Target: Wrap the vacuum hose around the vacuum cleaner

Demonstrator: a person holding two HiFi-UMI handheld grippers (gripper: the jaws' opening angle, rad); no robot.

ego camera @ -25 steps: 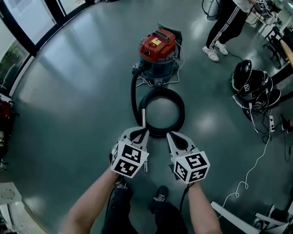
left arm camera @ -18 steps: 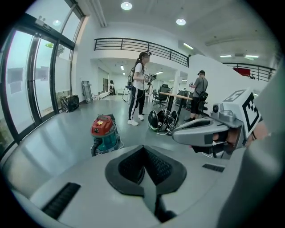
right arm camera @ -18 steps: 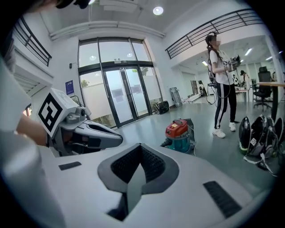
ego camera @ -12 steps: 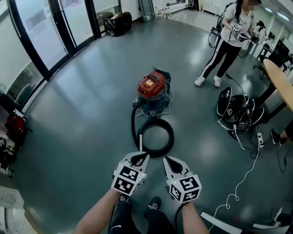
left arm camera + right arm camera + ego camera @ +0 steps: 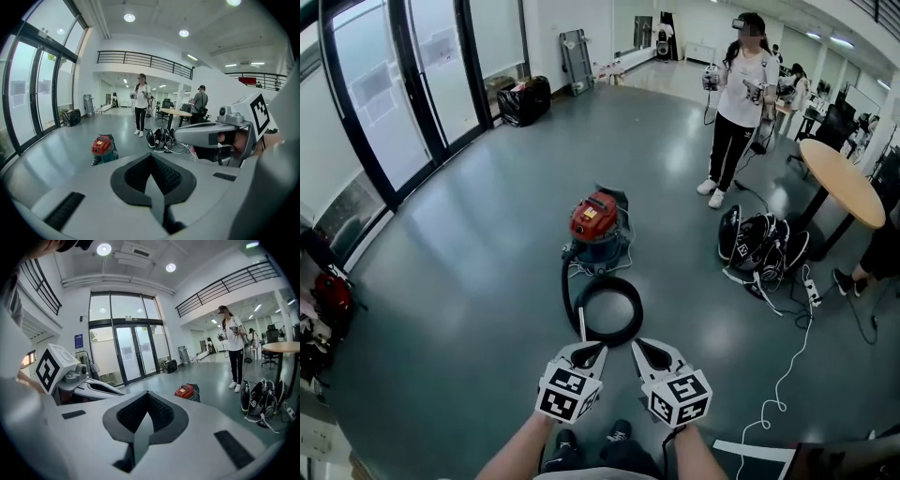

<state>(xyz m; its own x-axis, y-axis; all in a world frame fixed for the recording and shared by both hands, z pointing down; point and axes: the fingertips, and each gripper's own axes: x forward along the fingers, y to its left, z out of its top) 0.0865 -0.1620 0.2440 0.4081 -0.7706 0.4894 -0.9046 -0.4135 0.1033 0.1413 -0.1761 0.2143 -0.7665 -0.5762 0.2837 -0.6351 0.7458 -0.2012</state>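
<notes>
Vacuum cleaner [image 5: 596,225]: red-lidded canister on a teal-grey body, upright on the floor [image 5: 459,281], mid-room, well ahead of both grippers.
Vacuum hose [image 5: 635,302]: black. It leaves the canister's front at the picture's left, runs along the floor and lies in one round coil between the canister and the grippers. None of it is wound around the canister.
Hose end: pale rigid tube [image 5: 581,324] at the near left of the coil. In the head view it sits just beyond the left gripper's tip; neither gripper holds it.
Left gripper [image 5: 598,349]: jaws pressed together, nothing between them, aimed toward the canister.
Right gripper [image 5: 639,348]: jaws pressed together, empty, just beside the left gripper and aimed the same way.
Near surroundings: heap of black equipment [image 5: 759,242] on the floor right of the canister; white cable [image 5: 787,375] trailing from it toward the near right.
Far surroundings: standing person [image 5: 736,103] beyond the heap; round wooden table [image 5: 839,178] at right; glass doors [image 5: 441,75] along the left wall.
</notes>
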